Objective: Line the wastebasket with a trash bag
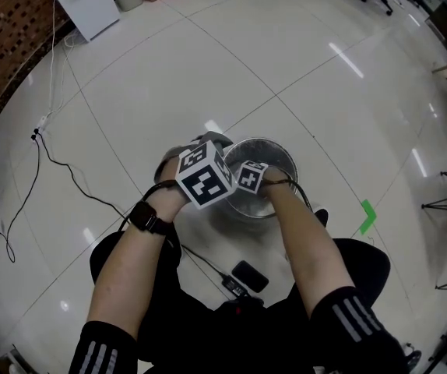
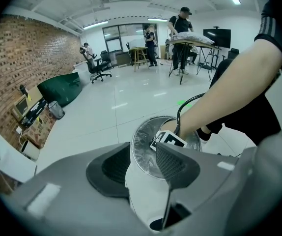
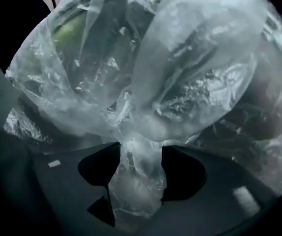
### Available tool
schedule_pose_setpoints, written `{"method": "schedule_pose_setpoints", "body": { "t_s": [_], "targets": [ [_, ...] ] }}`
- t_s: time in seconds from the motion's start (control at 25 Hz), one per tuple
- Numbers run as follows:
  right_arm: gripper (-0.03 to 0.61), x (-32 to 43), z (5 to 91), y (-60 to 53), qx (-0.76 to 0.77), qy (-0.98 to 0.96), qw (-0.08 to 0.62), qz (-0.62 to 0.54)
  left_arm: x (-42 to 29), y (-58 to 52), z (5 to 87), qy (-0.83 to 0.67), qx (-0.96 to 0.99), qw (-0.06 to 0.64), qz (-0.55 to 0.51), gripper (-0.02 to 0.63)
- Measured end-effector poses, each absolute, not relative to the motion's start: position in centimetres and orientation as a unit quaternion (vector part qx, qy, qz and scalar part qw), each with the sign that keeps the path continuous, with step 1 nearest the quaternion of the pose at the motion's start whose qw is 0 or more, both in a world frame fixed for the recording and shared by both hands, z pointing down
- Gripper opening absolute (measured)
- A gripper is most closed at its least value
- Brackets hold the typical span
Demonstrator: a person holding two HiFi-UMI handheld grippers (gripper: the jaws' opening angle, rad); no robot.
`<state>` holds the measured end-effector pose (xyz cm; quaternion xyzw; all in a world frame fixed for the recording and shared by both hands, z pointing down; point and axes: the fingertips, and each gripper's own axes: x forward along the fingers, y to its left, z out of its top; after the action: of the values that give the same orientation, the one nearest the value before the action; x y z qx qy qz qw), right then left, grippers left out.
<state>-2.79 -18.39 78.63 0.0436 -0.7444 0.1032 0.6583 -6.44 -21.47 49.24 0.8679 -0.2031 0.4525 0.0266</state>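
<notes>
Right gripper [image 3: 138, 151] wide around bunched trash bag [image 3: 180, 58] inside wastebasket [image 1: 283, 157]; left gripper [image 2: 142, 150] seemingly half-open, empty.

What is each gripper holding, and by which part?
The right gripper stands open around a bunched neck of the trash bag, not clamping it. The left gripper holds nothing.

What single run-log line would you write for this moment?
stage: lining | right gripper: open inside wastebasket, trash bag between jaws | left gripper: open, above rim
</notes>
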Motion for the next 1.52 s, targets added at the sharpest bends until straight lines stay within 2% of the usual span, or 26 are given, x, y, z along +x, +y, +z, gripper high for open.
{"method": "schedule_pose_setpoints", "body": {
  "t_s": [0.72, 1.32, 1.44, 1.52],
  "targets": [
    [0.273, -3.3, 82.3, -18.2, 0.026, -0.751, 0.648, 0.124, -7.2, -21.8, 49.9, -0.205, 0.862, 0.039, 0.461, 0.158],
    [0.268, -3.6, 68.0, -17.9, 0.042, -0.798, 0.597, 0.068, -6.8, -22.0, 48.4, -0.211, 0.869, 0.020, 0.447, 0.158],
    [0.247, -3.2, 63.8, -18.2, 0.066, -0.822, 0.564, 0.052, -6.7, -21.9, 48.0, -0.217, 0.870, 0.011, 0.442, 0.157],
    [0.209, -2.5, 60.6, -18.8, 0.098, -0.833, 0.542, 0.042, -6.6, -21.9, 47.5, -0.221, 0.872, -0.004, 0.438, 0.153]
  ]
}}
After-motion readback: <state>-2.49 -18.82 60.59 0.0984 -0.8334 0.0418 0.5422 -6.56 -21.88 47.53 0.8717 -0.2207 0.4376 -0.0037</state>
